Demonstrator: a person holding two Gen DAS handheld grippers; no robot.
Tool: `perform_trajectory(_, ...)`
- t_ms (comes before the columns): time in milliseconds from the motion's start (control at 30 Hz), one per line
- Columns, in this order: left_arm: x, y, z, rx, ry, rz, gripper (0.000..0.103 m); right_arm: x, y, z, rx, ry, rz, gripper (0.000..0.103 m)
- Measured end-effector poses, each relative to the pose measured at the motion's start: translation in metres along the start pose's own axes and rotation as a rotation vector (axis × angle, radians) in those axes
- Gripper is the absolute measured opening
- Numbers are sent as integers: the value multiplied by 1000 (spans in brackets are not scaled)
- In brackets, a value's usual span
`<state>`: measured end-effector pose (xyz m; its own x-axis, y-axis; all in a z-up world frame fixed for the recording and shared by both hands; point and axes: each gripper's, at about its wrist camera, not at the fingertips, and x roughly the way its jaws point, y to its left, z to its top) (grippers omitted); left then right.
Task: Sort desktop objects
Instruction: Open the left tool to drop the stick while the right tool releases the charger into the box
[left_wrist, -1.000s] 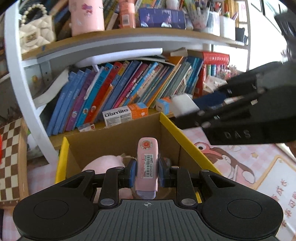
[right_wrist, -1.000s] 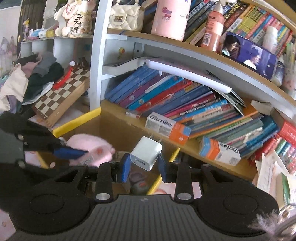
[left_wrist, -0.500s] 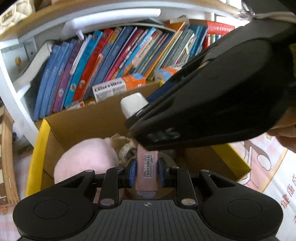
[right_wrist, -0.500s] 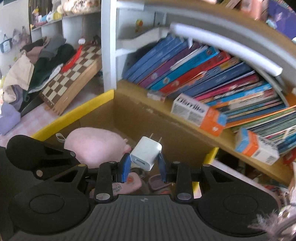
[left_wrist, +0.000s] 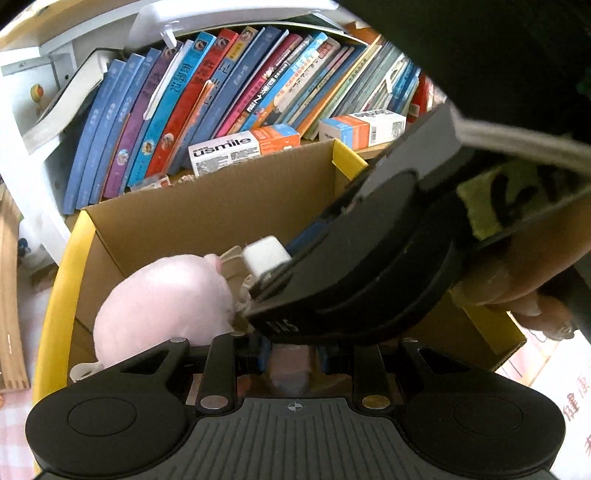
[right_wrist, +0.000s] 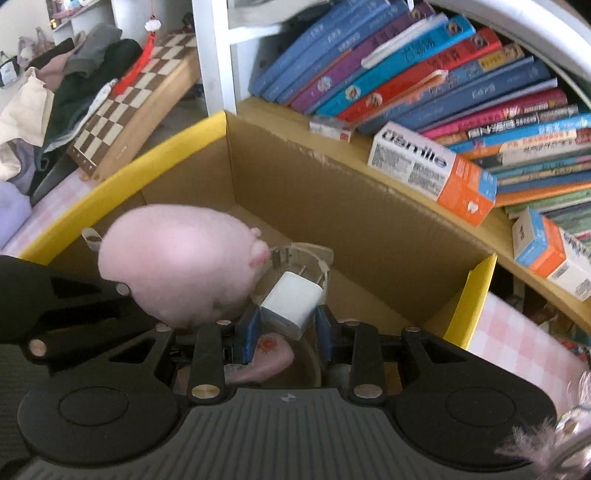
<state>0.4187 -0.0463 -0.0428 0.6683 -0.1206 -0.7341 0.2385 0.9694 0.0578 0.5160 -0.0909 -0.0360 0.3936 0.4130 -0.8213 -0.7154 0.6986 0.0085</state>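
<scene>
While both grippers are held over the cardboard box (right_wrist: 354, 206), a pink plush toy (right_wrist: 177, 266) is seen lying inside it.
A white charger plug (right_wrist: 291, 306) is pinched by the right gripper (right_wrist: 284, 332) just above the box floor; a pink tube (left_wrist: 290, 369) is gripped by the left gripper (left_wrist: 291, 360) beside the plush.

On the white-and-orange carton (left_wrist: 243, 149) lying before the books on the shelf you can read "usmile"; the same carton (right_wrist: 432, 168) shows the word upside down in your right wrist view. Raised letters "DAS" stand on the black right gripper body (left_wrist: 284, 326). Book spines carry Chinese titles, too small to read surely.
</scene>
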Motion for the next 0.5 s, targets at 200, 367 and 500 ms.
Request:
perform_trajectory(200,-2,-1,-1,-3,-12,27,36,-6,-4,-2,35,-9,10,32)
perform_trajectory(367,-9,-2,-1,-1,-43,45,50,-18,-4,-3,53,-42,14,40)
perform_trajectory(500,-19,-8,-1,18,-75,54,58,-31,-3,-4,75,-84,19,49)
